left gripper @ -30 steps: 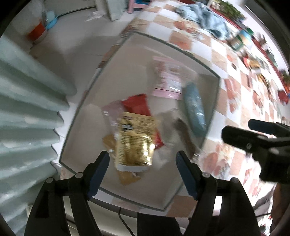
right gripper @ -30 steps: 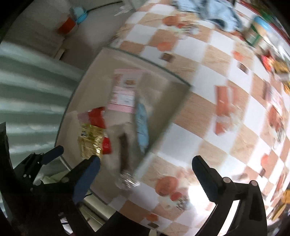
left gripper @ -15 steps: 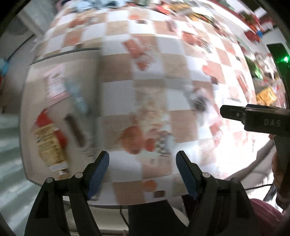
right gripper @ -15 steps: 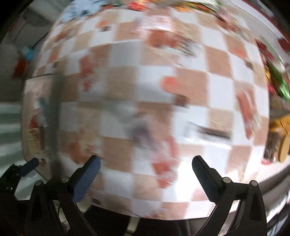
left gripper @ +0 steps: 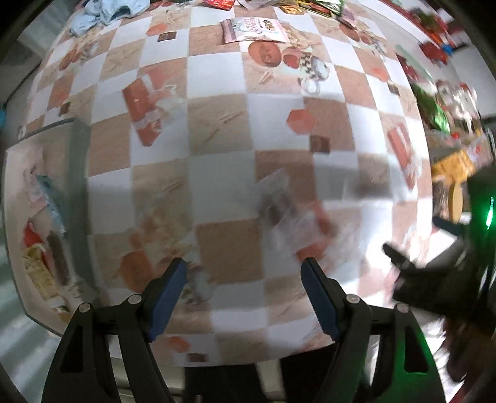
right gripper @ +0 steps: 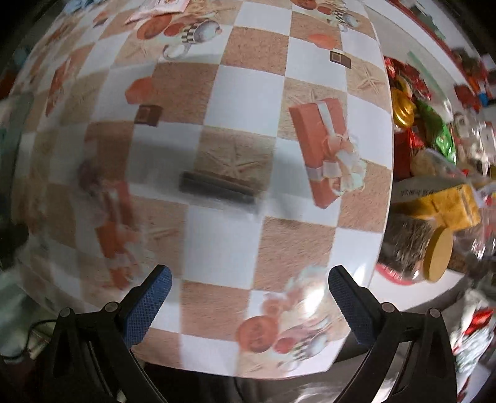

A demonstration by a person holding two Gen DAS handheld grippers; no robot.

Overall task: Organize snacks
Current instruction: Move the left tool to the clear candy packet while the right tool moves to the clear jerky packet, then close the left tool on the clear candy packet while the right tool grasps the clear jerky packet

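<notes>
My left gripper (left gripper: 243, 272) is open and empty above the checkered table. A blurred clear snack packet (left gripper: 291, 217) lies just beyond its fingertips. The clear box (left gripper: 77, 198) at the far left holds several snacks, among them a yellow pack (left gripper: 37, 272) and a blue one (left gripper: 49, 198). My right gripper (right gripper: 248, 279) is open and empty over the table's near edge. A dark bar-shaped snack (right gripper: 217, 187) lies on the table ahead of it. A blurred packet (right gripper: 105, 198) lies to its left. The right gripper also shows blurred at the right of the left wrist view (left gripper: 403, 266).
A pink snack bag (left gripper: 252, 29) and a blue cloth (left gripper: 105, 9) lie at the table's far side. Off the table's right edge sit a jar with a tan lid (right gripper: 434, 257), a yellow box (right gripper: 446, 204) and several colourful packets (right gripper: 434, 130).
Both grippers have swung right, away from the clear box, and now face the open table. The box has slid to the left edge of the left wrist view. Both stay open.
</notes>
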